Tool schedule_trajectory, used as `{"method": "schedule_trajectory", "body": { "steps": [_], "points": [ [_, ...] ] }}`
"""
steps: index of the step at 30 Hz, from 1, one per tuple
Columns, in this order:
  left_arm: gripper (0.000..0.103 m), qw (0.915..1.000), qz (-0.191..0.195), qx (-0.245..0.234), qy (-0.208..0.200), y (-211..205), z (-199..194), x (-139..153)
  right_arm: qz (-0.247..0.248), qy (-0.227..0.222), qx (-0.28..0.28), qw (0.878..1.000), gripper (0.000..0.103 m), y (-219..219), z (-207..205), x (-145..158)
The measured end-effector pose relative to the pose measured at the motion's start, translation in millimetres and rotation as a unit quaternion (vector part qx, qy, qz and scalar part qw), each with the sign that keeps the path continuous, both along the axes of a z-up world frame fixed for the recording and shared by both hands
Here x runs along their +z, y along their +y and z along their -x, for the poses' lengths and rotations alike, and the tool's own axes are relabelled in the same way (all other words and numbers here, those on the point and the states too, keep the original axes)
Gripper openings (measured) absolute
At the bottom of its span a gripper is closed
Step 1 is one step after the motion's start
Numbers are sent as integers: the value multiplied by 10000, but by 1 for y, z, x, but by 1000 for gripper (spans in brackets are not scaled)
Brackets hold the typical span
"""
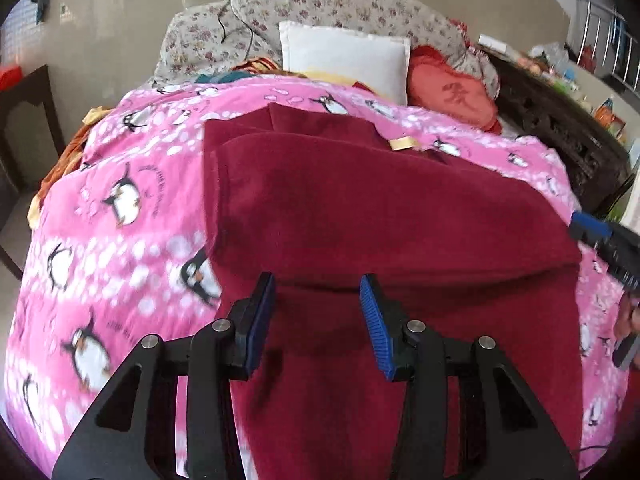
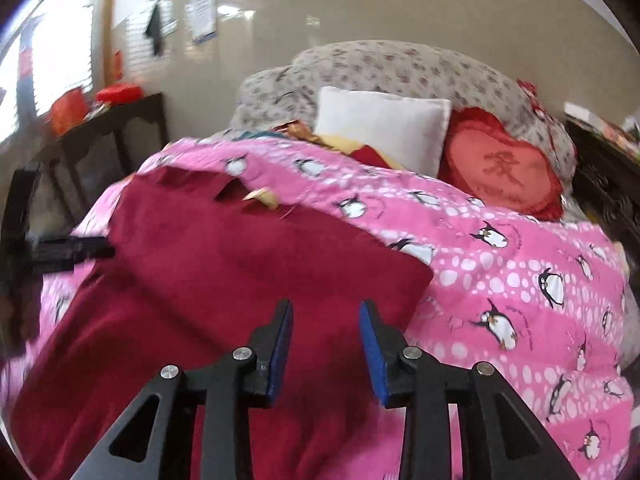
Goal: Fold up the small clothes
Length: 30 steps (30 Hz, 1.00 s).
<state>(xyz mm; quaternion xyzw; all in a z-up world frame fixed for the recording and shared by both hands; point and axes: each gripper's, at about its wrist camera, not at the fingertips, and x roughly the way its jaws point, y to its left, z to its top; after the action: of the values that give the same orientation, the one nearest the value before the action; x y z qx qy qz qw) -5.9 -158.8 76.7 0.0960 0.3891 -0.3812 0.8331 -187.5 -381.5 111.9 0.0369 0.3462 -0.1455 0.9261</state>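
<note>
A dark red fleece garment (image 1: 380, 208) lies partly folded on a pink penguin-print blanket (image 1: 132, 184), with a yellow label (image 1: 404, 143) at its far edge. My left gripper (image 1: 318, 290) hangs just over the garment's near fold, open, with nothing pinched between its blue pads. The right gripper (image 1: 596, 236) shows at that view's right edge, by the garment's right corner. In the right wrist view the same garment (image 2: 208, 264) fills the left half. My right gripper (image 2: 326, 310) is open above its near right part. The left gripper (image 2: 72, 248) is seen at the garment's left edge.
A white pillow (image 1: 344, 60), a red heart cushion (image 1: 452, 94) and floral bedding (image 1: 320, 4) lie beyond the blanket. Dark wooden furniture stands at the left (image 2: 112, 140) and at the right (image 1: 560, 128). Pink blanket (image 2: 520, 280) stretches right of the garment.
</note>
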Motion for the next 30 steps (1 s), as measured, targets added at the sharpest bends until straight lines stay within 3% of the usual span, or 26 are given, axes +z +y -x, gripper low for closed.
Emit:
{"method": "schedule_trajectory", "body": {
  "steps": [2, 3, 6, 9, 14, 18, 21, 23, 24, 26, 30],
  "points": [
    [58, 10000, -33, 28, 6, 6, 6, -4, 426, 420, -143, 9981, 34, 5, 1, -16],
    [58, 9999, -126, 63, 26, 8, 9, -10, 598, 699, -309, 9953, 35, 1, -1, -29],
    [58, 9990, -333, 186, 234, 18, 15, -24, -348, 420, -426, 9976, 36, -16, 20, -30],
    [58, 9980, -36, 170, 601, 48, 30, -24, -1146, -64, -300, 9929, 46, -9, 65, -15],
    [59, 9875, 296, 359, 1507, 110, 61, -33, -2024, 272, 384, 9782, 49, 34, 127, -25],
    [59, 9846, 205, 456, 1672, 140, 93, -39, -2947, 481, 725, 9516, 50, 68, 168, -55],
    [63, 9832, 263, 434, 1754, 151, 113, -40, -3101, 503, 743, 9465, 51, 86, 174, -76],
    [71, 9806, 403, 409, 1874, 151, 124, -42, -3136, 66, 674, 9471, 51, 91, 175, -80],
    [72, 9810, 435, 434, 1841, 150, 126, -42, -3333, -99, 658, 9405, 48, 90, 173, -85],
    [73, 9824, 412, 480, 1757, 146, 128, -43, -3340, -116, 679, 9400, 9, 91, 164, -87],
    [73, 9814, 463, 542, 1781, 149, 127, -44, -2505, -108, 681, 9656, 9, 99, 172, -60]
  ]
}}
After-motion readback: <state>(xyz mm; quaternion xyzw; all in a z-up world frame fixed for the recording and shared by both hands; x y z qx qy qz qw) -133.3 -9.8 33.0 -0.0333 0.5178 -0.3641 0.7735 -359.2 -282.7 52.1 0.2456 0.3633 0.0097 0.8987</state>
